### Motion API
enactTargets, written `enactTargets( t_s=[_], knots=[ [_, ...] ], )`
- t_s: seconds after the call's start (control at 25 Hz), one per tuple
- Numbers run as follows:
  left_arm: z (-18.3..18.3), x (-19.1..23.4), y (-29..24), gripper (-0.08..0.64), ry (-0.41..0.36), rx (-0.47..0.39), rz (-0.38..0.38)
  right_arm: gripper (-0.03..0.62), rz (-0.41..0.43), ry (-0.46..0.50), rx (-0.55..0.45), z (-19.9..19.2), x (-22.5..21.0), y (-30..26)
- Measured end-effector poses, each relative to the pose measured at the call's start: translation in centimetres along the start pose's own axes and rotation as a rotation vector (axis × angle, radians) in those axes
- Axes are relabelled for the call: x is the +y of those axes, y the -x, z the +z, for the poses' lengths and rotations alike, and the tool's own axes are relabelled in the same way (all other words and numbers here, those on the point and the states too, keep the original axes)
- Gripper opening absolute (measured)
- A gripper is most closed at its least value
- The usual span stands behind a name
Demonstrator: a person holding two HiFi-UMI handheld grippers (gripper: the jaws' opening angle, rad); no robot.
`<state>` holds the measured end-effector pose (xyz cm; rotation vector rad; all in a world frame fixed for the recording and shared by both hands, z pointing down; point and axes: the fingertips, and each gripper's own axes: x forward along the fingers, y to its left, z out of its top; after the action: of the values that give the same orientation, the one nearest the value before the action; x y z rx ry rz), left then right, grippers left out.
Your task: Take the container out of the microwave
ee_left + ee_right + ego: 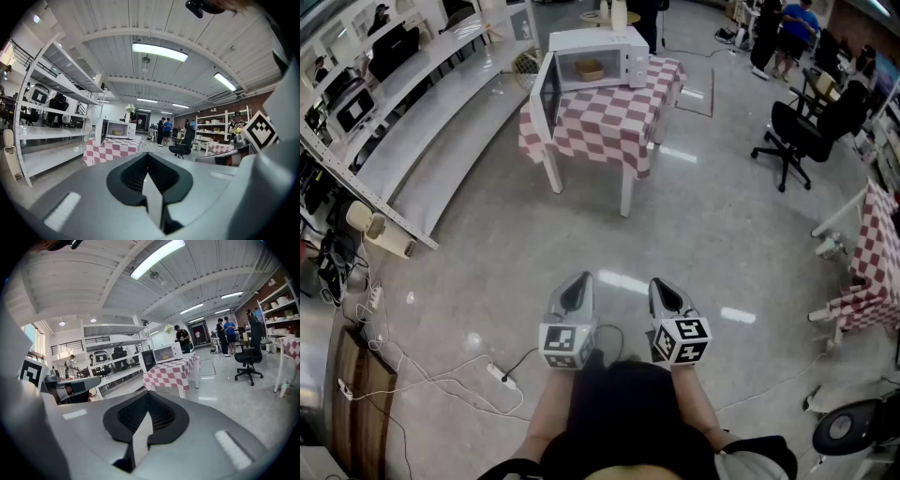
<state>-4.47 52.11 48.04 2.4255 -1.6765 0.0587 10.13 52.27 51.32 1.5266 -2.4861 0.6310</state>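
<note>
Both grippers sit low in front of your body, side by side over bare floor, well apart from the task's table.

- Left gripper [578, 283]: jaws pressed together, nothing between them. It points nearly level toward the far end of the room.
- Right gripper [667, 287]: jaws closed tip to tip as well, empty. It tips slightly more toward the floor than the left.
- The two marker cubes face up at you, just beside each other.

The microwave [602, 54] stands on the far end of a table with a red-and-white checked cloth [609, 120], straight ahead of you and across open floor. Its door [547, 94] swings wide open to the left, hanging past the table edge.
The container [590, 69] is inside the microwave cavity. It is small and tan, and it rests on the cavity floor. Neither gripper is anywhere near it.

- Long white shelving [422, 127] runs along your left.
- A black office chair [795, 136] stands to the right of the table.
- A second checked table [874, 267] sits at the far right edge.
- A power strip [500, 373] and its cables lie on the floor at your lower left.
</note>
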Motion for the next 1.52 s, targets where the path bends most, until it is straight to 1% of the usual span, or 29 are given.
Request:
enactTargets(
  t_s=[0.2, 0.32, 0.52, 0.68, 0.96, 1.28, 1.52],
  knots=[
    [-1.4, -0.4, 0.9, 0.009, 0.031, 0.02, -0.003, 0.0, 0.017, -0.017, -0.022, 0.8, 0.7, 0.5],
    [-2.5, -0.3, 1.2, 0.009, 0.052, 0.032, 0.001, 0.0, 0.035, -0.005, -0.045, 1.1, 1.4, 0.8],
    [-3.2, -1.3, 1.3, 0.009, 0.041, 0.049, -0.016, 0.0, 0.023, -0.037, -0.036, 0.2, 1.1, 1.5],
    [-3.1, -2.1, 0.5, 0.009, 0.028, 0.056, -0.029, 0.0, 0.021, -0.042, -0.041, 0.3, 0.7, 1.9],
    [-2.1, -2.5, -1.6, 0.009, 0.016, 0.05, -0.055, 0.0, -0.013, -0.069, -0.048, 0.9, -1.4, 1.6],
    [-0.8, -2.8, -4.9, 0.009, 0.021, 0.036, -0.09, 0.0, -0.005, -0.063, -0.053, 2.4, -2.1, -0.1],
    [-0.3, -1.9, -7.5, 0.009, 0.018, 0.047, -0.089, 0.0, -0.007, -0.056, -0.053, 3.6, -3.0, -2.3]
  ],
)
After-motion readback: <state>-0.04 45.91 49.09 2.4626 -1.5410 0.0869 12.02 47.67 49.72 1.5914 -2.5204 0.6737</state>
